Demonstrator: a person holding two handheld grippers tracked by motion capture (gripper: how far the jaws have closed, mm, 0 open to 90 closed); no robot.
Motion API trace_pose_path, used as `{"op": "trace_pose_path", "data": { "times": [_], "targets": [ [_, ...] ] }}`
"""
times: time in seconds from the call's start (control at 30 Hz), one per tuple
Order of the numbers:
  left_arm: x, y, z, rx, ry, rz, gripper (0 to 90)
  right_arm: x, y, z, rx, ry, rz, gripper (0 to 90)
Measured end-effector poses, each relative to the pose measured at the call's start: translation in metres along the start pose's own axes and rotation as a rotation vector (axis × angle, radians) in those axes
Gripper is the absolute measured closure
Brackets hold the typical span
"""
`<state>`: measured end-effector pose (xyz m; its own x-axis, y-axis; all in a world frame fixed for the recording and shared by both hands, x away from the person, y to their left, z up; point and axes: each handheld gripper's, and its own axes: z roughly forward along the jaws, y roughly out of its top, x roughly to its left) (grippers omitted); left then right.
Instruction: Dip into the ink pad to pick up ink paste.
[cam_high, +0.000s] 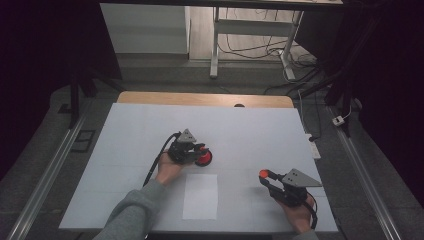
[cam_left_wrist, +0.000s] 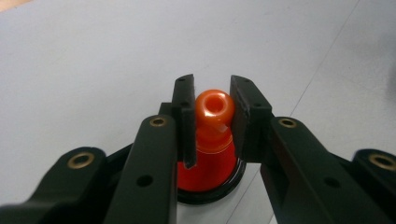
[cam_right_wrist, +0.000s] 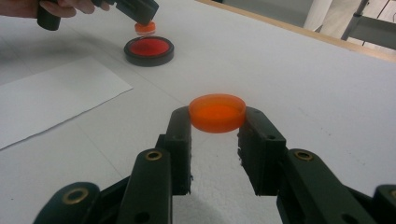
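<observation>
Grippers are both loaded right now. Your left gripper (cam_high: 196, 151) is gripping an orange bottle-shaped piece (cam_left_wrist: 214, 108) by its rounded neck, jaws pinching it from both sides. In the right gripper view that same piece (cam_right_wrist: 145, 28) is hanging just above a black dish with a red centre (cam_right_wrist: 149, 50); whether it is touching the dish, you cannot tell from these frames. In the left gripper view the piece is widening out below the neck, with the dish's black rim (cam_left_wrist: 211, 196) sitting under it.

Dish (cam_high: 204, 158) is sitting near the middle of the table (cam_high: 260, 130), slightly toward your near edge. White sheet of paper (cam_high: 200, 196) is lying flat just in front of it, close to the near edge, apart from the dish.

Your right gripper (cam_high: 268, 178) is holding an orange cap (cam_right_wrist: 217, 112) edge-on between its jaw tips, open side facing the camera. It is sitting over the near right part of the table, well apart from the dish and the left gripper. Your right hand (cam_high: 299, 216) is resting close to the near right corner.
</observation>
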<state>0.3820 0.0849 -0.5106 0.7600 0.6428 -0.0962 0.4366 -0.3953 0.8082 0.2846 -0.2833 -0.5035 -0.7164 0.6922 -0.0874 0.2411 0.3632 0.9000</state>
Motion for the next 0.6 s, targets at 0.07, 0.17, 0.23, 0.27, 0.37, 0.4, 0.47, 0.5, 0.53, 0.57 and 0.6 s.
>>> {"op": "trace_pose_path", "data": {
  "times": [0.07, 0.17, 0.23, 0.27, 0.37, 0.4, 0.47, 0.5, 0.53, 0.57, 0.6],
  "targets": [
    [0.0013, -0.0009, 0.0002, 0.003, 0.008, 0.001, 73.1, -0.0001, 0.0000, 0.0000, 0.000, 0.000, 0.000, 64.9],
    [0.0033, -0.0032, 0.0025, 0.013, 0.013, 0.000, 73.1, -0.0001, 0.0000, 0.0000, -0.001, 0.000, 0.001, 64.9],
    [0.0038, -0.0043, 0.0039, 0.015, 0.013, -0.002, 73.1, -0.0001, -0.0002, 0.0003, 0.000, -0.002, 0.001, 64.9],
    [0.0037, -0.0046, 0.0046, 0.015, 0.008, -0.004, 73.1, -0.0003, -0.0001, 0.0003, 0.000, -0.002, 0.000, 64.9],
    [0.0032, -0.0051, 0.0057, 0.017, 0.003, -0.003, 73.1, -0.0012, -0.0001, 0.0001, -0.003, -0.005, 0.005, 64.9],
    [0.0027, -0.0052, 0.0062, 0.018, 0.003, -0.003, 73.1, -0.0013, -0.0002, 0.0001, -0.002, -0.005, 0.006, 64.9],
    [0.0022, -0.0053, 0.0069, 0.021, 0.002, -0.001, 73.1, -0.0013, -0.0003, 0.0001, -0.001, -0.005, 0.005, 64.9],
    [0.0020, -0.0054, 0.0071, 0.022, 0.003, 0.000, 73.1, -0.0011, -0.0002, 0.0001, 0.000, -0.003, 0.005, 64.9],
    [0.0020, -0.0056, 0.0074, 0.023, 0.003, 0.000, 73.1, -0.0010, -0.0002, 0.0002, 0.000, -0.002, 0.004, 64.9],
    [0.0019, -0.0058, 0.0076, 0.024, 0.002, 0.000, 73.1, -0.0009, -0.0003, 0.0005, 0.001, -0.001, 0.003, 64.9],
    [0.0018, -0.0059, 0.0079, 0.025, 0.002, 0.001, 73.1, -0.0008, -0.0004, 0.0007, 0.001, 0.002, 0.002, 64.9]
  ]
}}
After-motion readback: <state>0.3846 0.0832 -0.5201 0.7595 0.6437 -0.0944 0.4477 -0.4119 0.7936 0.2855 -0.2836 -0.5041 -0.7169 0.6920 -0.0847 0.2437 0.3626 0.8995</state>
